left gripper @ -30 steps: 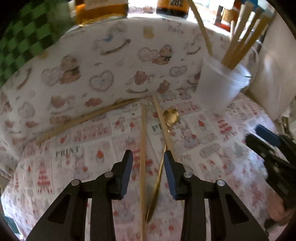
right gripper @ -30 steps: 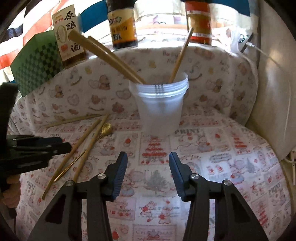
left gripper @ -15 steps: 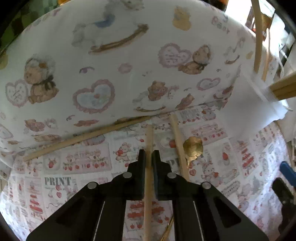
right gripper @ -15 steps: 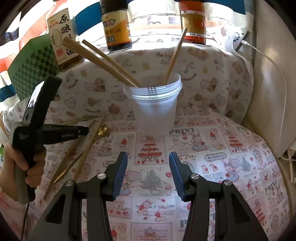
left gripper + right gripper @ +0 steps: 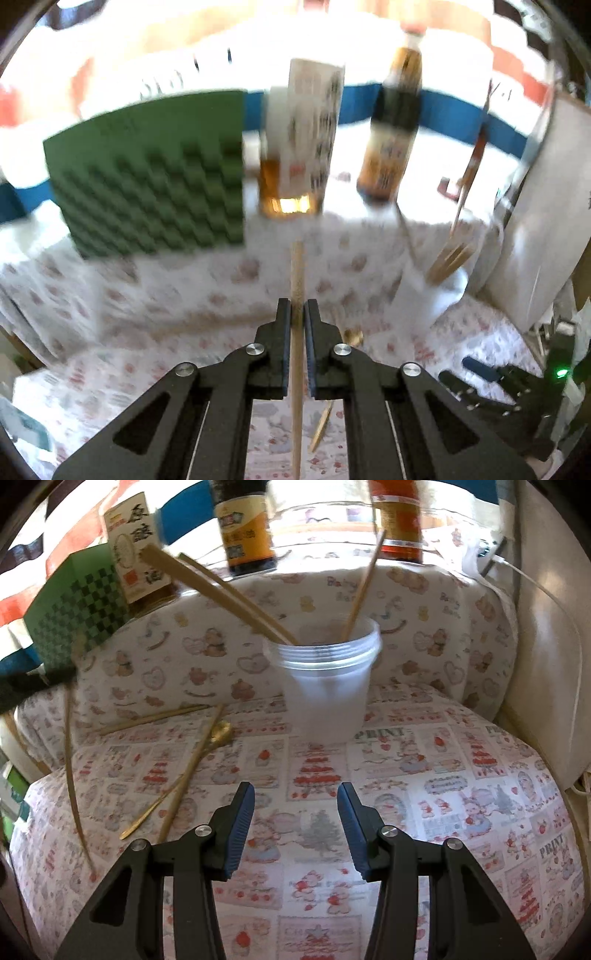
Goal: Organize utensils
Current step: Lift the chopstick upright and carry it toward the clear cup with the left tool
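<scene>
My left gripper [image 5: 297, 314] is shut on a wooden chopstick [image 5: 297, 273] and holds it lifted above the patterned cloth [image 5: 147, 332]; this view is blurred. In the right wrist view the same chopstick [image 5: 72, 775] hangs at the left, below the blurred left gripper [image 5: 26, 688]. A translucent plastic cup [image 5: 325, 701] stands upright and holds several chopsticks [image 5: 221, 587]. A gold spoon [image 5: 218, 733] and two more chopsticks [image 5: 192, 764] lie on the cloth to its left. My right gripper [image 5: 295, 797] hovers open in front of the cup with nothing between its fingers.
A green checkered box [image 5: 77, 605] and three sauce bottles [image 5: 245, 528] stand on the raised ledge behind the cup. A white panel [image 5: 546, 664] and a cable [image 5: 532, 579] border the right side. The cloth rises in a padded step behind the cup.
The left gripper shut on a chopstick lying on the cloth, then lifted it and tilted up toward the box and bottles. The right gripper stayed where it was, open.
</scene>
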